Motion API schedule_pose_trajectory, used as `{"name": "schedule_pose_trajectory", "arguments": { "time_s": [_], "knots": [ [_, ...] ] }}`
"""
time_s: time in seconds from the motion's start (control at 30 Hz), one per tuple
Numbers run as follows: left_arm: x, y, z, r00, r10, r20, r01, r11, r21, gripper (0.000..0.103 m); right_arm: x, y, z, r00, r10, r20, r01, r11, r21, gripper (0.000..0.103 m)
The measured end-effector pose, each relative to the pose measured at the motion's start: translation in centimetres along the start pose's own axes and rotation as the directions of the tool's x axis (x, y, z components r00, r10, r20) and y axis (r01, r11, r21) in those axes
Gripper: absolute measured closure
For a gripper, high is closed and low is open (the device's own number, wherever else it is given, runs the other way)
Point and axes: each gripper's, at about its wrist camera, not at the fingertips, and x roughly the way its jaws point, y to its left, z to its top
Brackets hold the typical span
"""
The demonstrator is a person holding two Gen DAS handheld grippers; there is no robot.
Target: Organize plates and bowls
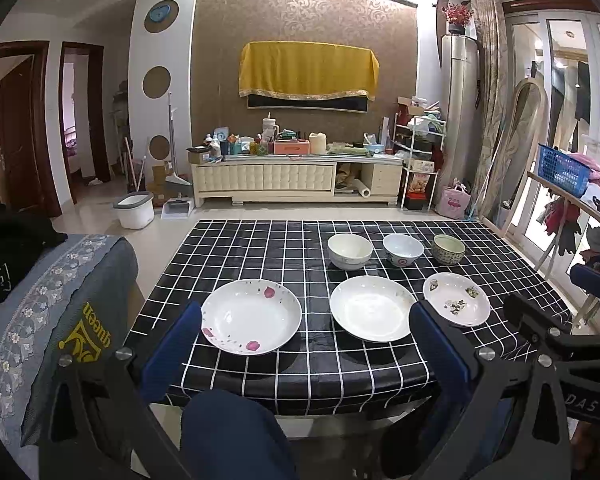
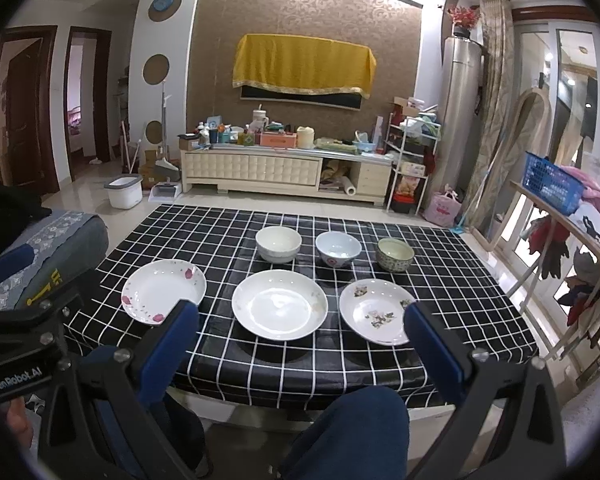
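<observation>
We hold the left claw [image 1: 306, 344] and right claw [image 2: 300, 340] spread and empty short of the bench [image 2: 380, 372], where three plates [image 2: 279, 304] near and three bowls [image 2: 278, 244] far lie unstacked, so all sorting remains.

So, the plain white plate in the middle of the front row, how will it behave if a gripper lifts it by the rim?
The plain white plate looks glazed and glossy, so it may slip between padded fingers. It seems rigid ceramic, probably fragile if dropped. Wide and shallow, it would likely tilt when held by one edge.
</observation>
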Motion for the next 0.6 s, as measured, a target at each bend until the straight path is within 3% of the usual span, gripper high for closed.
{"name": "schedule_pose_trajectory", "arguments": {
  "time_s": [0.47, 0.6],
  "knots": [
    [0.5, 0.0, 0.8, 1.000, -0.005, 0.013, 0.005, 1.000, -0.014, 0.000, 0.6, -0.3, 0.5, 1.000, -0.001, -0.004, 0.001, 1.000, 0.007, 0.000],
    [1.4, 0.3, 1.7, 1.000, -0.001, -0.020, 0.001, 1.000, -0.007, 0.000, 1.3, -0.8, 1.3, 1.000, 0.001, -0.010, -0.001, 1.000, 0.017, 0.000]
  ]
}}
